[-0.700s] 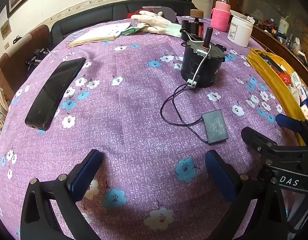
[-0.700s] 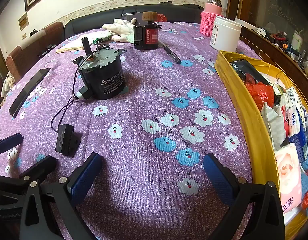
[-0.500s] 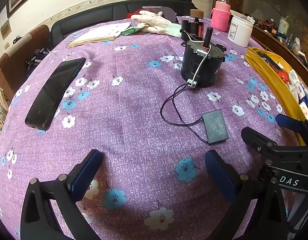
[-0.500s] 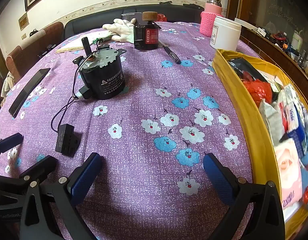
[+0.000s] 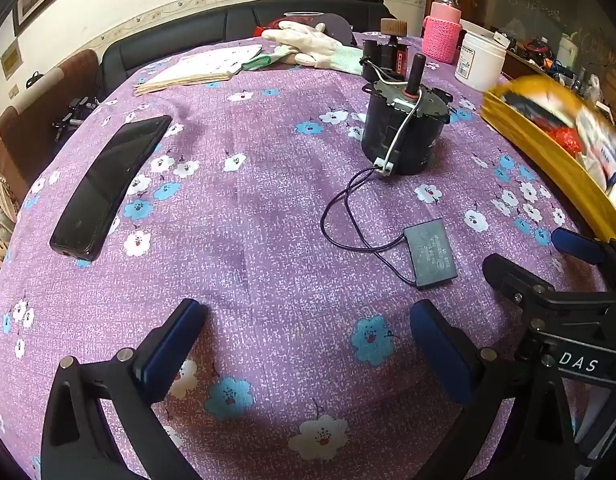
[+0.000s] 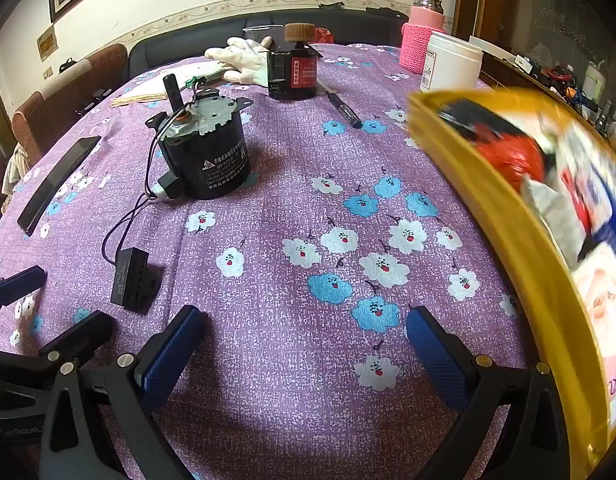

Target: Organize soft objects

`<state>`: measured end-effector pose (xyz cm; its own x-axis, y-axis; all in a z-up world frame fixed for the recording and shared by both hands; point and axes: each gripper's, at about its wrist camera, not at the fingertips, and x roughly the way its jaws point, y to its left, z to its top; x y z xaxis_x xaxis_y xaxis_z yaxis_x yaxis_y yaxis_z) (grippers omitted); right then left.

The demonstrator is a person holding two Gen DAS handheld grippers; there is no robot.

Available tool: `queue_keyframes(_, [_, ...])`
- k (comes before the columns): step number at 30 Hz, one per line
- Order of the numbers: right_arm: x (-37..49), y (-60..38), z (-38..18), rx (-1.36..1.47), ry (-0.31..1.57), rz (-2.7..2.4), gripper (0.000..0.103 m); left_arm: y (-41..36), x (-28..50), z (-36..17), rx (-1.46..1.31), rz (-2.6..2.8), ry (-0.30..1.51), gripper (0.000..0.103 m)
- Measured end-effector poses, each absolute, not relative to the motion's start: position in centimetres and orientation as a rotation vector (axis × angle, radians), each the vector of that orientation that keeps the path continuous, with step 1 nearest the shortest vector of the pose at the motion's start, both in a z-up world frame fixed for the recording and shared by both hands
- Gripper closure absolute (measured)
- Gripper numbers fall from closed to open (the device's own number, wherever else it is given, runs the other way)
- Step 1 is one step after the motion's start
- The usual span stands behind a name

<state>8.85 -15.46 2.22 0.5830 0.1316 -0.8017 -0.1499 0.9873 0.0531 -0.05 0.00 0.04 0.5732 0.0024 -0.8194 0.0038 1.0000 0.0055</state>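
A yellow basket (image 6: 520, 224) full of soft packets stands at the right of the purple flowered table; it is motion-blurred, and also shows in the left wrist view (image 5: 548, 156). A white glove (image 5: 312, 46) lies at the far side, also seen in the right wrist view (image 6: 240, 58). My left gripper (image 5: 308, 340) is open and empty over the near table edge. My right gripper (image 6: 300, 348) is open and empty, just left of the basket. The right gripper (image 5: 556, 272) shows at the right of the left wrist view.
A black motor (image 5: 404, 136) with a wire and small black box (image 5: 430, 252) stands mid-table. A phone (image 5: 108, 184) lies at the left. A black-red device (image 6: 294, 72), a pen (image 6: 344, 108), a white jar (image 6: 450, 64), a pink-sleeved bottle (image 6: 422, 36) and papers (image 5: 204, 68) are farther back.
The yellow basket has slid left toward the table's middle and is blurred with motion. Both grippers stay open and hardly moved.
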Motion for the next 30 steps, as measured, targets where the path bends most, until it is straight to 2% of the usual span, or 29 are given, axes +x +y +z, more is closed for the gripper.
queue_keyframes(30, [8.76, -15.39, 2.05, -0.021, 0.934, 0.164, 0.001, -0.01, 0.02, 0.24, 0.007, -0.001, 0.961, 0.0])
